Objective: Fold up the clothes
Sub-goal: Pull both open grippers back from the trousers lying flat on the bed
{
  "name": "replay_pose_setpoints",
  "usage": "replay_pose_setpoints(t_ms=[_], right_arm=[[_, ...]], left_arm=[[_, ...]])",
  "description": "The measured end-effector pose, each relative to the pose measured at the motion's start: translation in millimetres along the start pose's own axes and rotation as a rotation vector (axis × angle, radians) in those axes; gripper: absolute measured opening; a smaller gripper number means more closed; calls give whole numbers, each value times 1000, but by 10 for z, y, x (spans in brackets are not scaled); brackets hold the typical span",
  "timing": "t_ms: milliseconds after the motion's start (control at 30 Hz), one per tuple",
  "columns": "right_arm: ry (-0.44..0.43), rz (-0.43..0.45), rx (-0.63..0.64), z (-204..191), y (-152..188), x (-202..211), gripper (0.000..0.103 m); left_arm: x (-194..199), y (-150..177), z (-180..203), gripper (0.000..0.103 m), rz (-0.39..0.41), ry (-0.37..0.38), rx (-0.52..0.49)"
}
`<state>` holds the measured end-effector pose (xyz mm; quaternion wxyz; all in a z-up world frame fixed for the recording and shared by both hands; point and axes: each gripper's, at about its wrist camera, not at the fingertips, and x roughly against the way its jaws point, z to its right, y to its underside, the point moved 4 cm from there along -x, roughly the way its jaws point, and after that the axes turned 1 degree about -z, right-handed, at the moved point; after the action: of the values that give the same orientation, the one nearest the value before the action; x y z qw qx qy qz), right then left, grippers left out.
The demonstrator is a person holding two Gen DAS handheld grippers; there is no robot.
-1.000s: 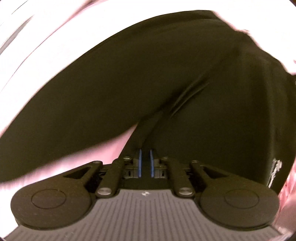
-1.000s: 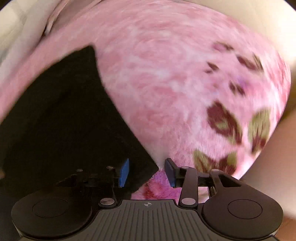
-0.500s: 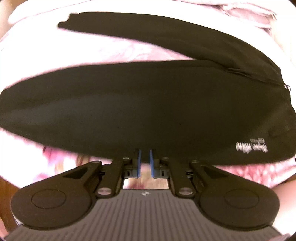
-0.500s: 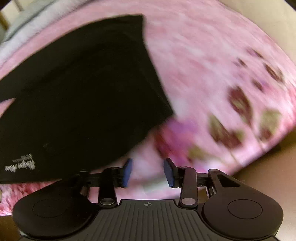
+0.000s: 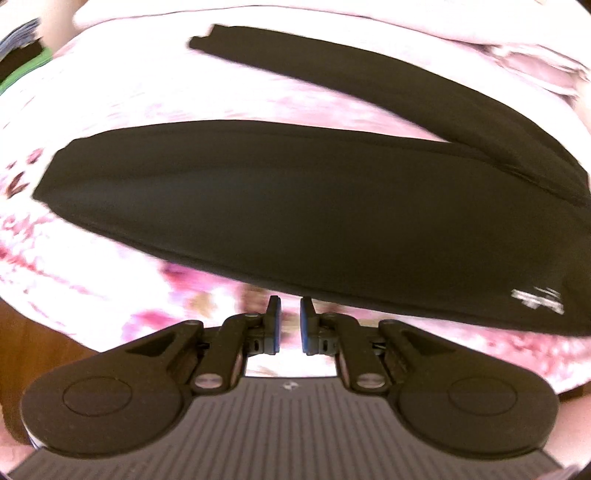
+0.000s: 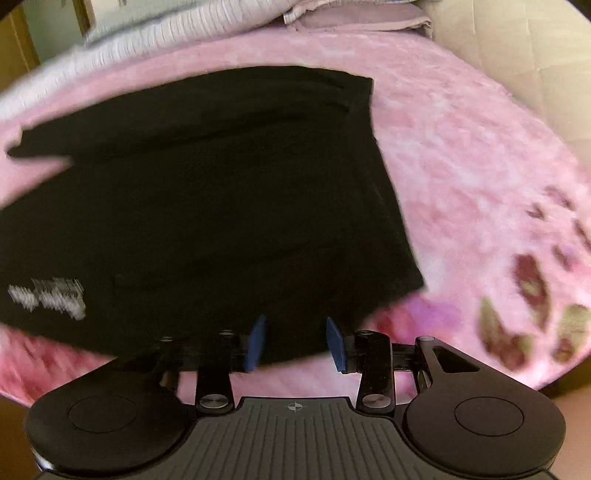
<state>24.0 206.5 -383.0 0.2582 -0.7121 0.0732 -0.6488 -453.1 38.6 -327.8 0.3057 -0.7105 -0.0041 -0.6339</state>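
Black trousers (image 5: 295, 206) lie flat on a pink floral blanket (image 5: 147, 99), one leg (image 5: 369, 74) stretched out behind the other. A white logo (image 5: 537, 299) sits near their right end. My left gripper (image 5: 290, 317) hovers just short of the near edge, its blue pads almost together with only blanket showing between them. In the right wrist view the trousers (image 6: 207, 206) fill the left and middle, with the logo (image 6: 48, 297) at the left. My right gripper (image 6: 295, 339) stands open over their near edge, close to the corner, gripping nothing.
The blanket (image 6: 461, 155) runs on to the right with dark flower prints (image 6: 528, 280). Folded pale bedding (image 6: 351, 18) lies along the far side. A beige wall (image 6: 517, 48) stands at the back right. The bed's brown edge (image 5: 37, 339) shows at lower left.
The left gripper was pulling a tented fold of the trousers; it has let go and drawn back, and the trousers lie flat. The right gripper, open throughout, has shifted left over the near edge.
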Motion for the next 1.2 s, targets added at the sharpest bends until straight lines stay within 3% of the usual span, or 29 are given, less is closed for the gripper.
replay_pose_setpoints(t_ms=[100,167,300,500,600,667,800,833,1067,1200], right_arm=[[40,-100,-122,65,-13,59,39],[44,-57,-197,3,-109,164,38],[-27,39,-207,-478,-393,128,38],[3,-47,-280,-788,-311,160,39],[29,-98,-328,-889,-230,242,42],[47,-131,-360,-958,-175,297,44],[82,-199,-425,-1096,-66,408,44],[91,-215,-441,-1131,-39,437,44],[-72,-181,-342,-1709,-317,981,44],[-89,-180,-252,-1811,-328,1285,44]], left_arm=[[-18,-140,-422,9,17,-48,37],[-133,-269,-617,9,18,-73,37],[-428,-543,-947,9,13,-121,23],[-869,-954,-1443,10,6,-193,1],[-834,-812,-1642,12,-4,-173,16],[-749,-696,-1716,11,-63,-179,48],[-495,-566,-1622,11,-190,-156,94],[-396,-566,-1520,11,-186,-137,89],[414,-722,-749,17,-116,-3,1],[871,-711,-404,20,-69,28,-39]])
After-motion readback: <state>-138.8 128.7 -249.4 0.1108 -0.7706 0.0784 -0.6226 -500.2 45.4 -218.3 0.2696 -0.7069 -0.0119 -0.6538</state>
